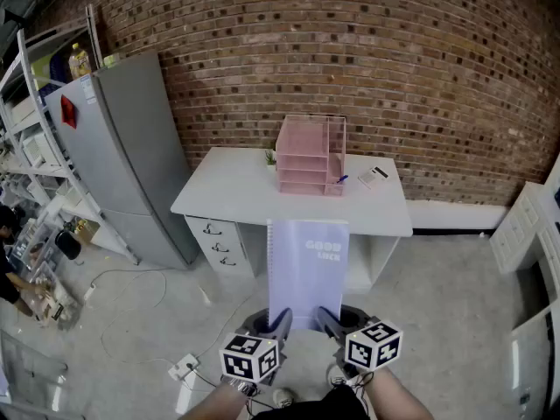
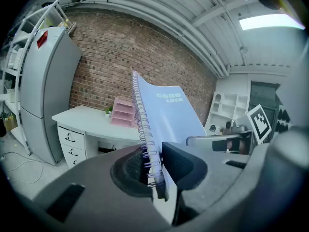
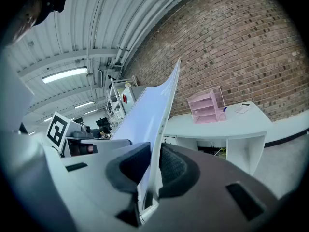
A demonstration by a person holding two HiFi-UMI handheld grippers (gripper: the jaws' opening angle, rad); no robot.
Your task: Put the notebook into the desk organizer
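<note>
A pale blue spiral notebook (image 1: 307,269) is held out flat in front of me, its far end toward the desk. My left gripper (image 1: 278,326) is shut on its spiral-bound near left corner (image 2: 150,163). My right gripper (image 1: 330,322) is shut on the near right corner (image 3: 152,170). The pink desk organizer (image 1: 310,156) stands at the back middle of the white desk (image 1: 227,191), well beyond the notebook. It also shows small in the left gripper view (image 2: 123,112) and in the right gripper view (image 3: 206,107).
A grey fridge (image 1: 131,156) stands left of the desk, with metal shelving (image 1: 35,121) beyond it. A brick wall (image 1: 394,68) backs the desk. A calculator (image 1: 374,177) and a pen (image 1: 340,180) lie right of the organizer. Cables and a power strip (image 1: 184,367) lie on the floor.
</note>
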